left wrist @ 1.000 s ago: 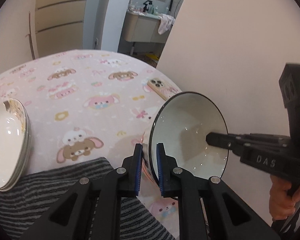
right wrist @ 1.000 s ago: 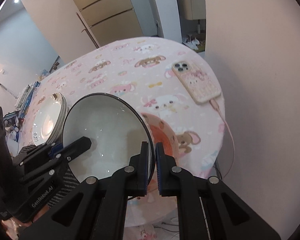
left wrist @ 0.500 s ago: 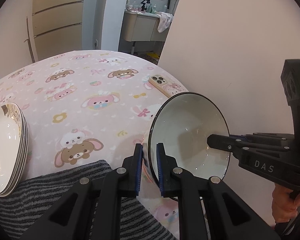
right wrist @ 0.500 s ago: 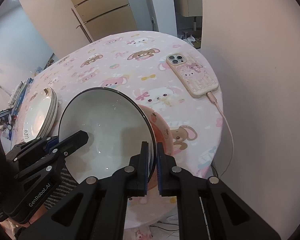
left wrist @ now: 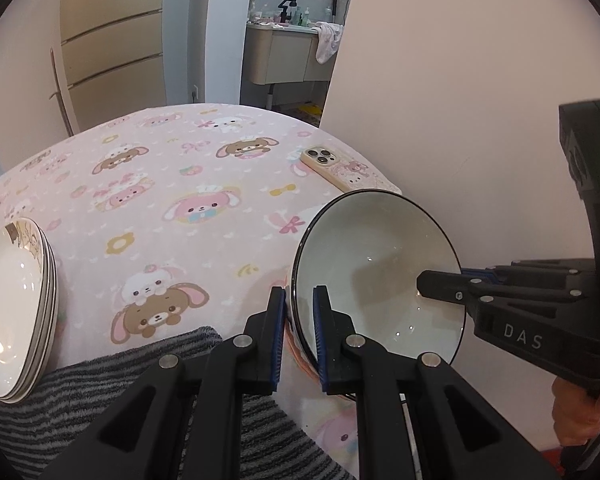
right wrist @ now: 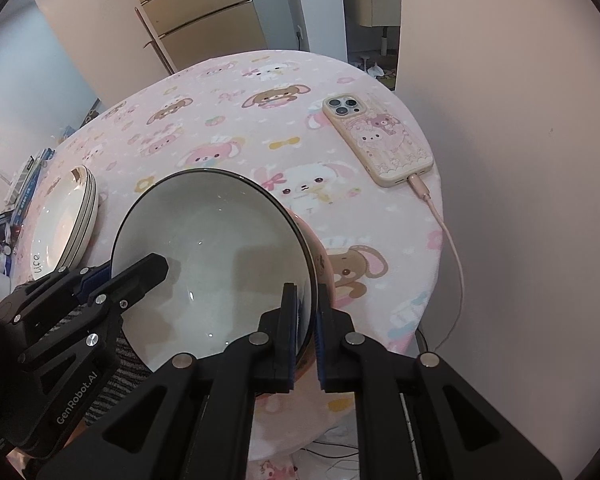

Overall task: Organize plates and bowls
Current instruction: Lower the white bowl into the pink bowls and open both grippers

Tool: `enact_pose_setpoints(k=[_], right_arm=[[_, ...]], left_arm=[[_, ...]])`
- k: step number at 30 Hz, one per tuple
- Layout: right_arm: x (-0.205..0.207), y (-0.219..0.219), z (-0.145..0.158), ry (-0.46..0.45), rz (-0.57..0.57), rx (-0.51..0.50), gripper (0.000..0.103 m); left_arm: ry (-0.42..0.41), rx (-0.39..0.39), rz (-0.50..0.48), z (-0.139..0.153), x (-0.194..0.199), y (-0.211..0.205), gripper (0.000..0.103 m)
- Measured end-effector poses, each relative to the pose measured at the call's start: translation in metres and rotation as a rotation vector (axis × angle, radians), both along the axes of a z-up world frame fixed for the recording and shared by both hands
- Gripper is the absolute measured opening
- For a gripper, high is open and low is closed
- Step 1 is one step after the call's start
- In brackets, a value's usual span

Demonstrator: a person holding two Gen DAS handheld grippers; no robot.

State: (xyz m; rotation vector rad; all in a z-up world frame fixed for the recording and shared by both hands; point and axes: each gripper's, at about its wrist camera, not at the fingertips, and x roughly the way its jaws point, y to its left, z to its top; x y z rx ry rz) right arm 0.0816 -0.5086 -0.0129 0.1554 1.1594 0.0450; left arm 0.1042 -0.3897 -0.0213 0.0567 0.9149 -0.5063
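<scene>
**Bowl, two-handed grip**

I am gripping one white bowl [left wrist: 374, 276] by opposite rim edges: left gripper [left wrist: 299, 334] jaws narrow on the near-left rim, right gripper [right wrist: 307, 334] jaws narrow on the right rim. It is tilting above the pink surface [left wrist: 188, 216]. Stacked plates [left wrist: 12, 308] are sitting far left; phone [right wrist: 378, 136] far right.

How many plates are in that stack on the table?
3, judging by the rims: the stack of plates sits at the table's left edge, nested one inside another. Further plates could be hidden underneath.
</scene>
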Motion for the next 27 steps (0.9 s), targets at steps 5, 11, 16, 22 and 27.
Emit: enact_pose_setpoints(k=[5,11,16,22,27], right_arm=[[-0.001,0.0,0.0,-0.004,0.003,-0.002,0.01],[-0.005,0.003,0.003,-0.021,0.007,-0.027,0.011],[-0.005,0.013,0.01,-0.065,0.034,-0.134,0.011],[-0.003,0.012,0.009,-0.08,0.039,-0.176,0.01],[-0.007,0.011,0.013,-0.09,0.039,-0.172,0.01]], left_arm=[[-0.014,0.001,0.003,0.0,-0.001,0.0,0.013],[-0.023,-0.013,0.021,0.003,-0.002,0.004,0.014],[-0.044,-0.027,0.023,0.011,-0.004,0.006,0.014],[-0.062,-0.035,0.022,0.013,-0.006,0.008,0.014],[-0.066,-0.028,0.014,0.014,-0.009,0.009,0.018]])
